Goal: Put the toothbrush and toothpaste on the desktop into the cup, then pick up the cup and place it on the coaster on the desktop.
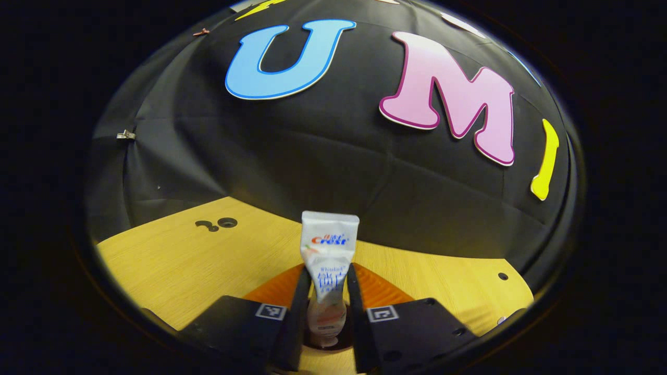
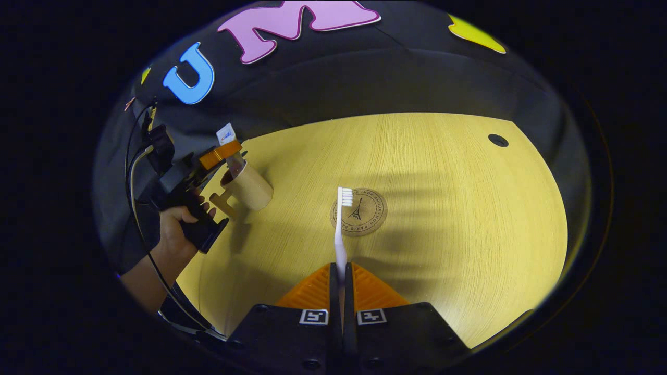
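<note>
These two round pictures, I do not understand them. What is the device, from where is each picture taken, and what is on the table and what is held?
There is no robot here: a person holds a two-finger gripper in each hand, and a fisheye camera rides on each gripper.

The left gripper view looks along the left gripper, which grips a toothpaste tube, cap downward. The right gripper view looks along the right gripper, which grips a toothbrush by its handle. Farther off in that view you see the person's hand lowering the toothpaste into a cup.

On the wooden table lies a round coaster.
</note>
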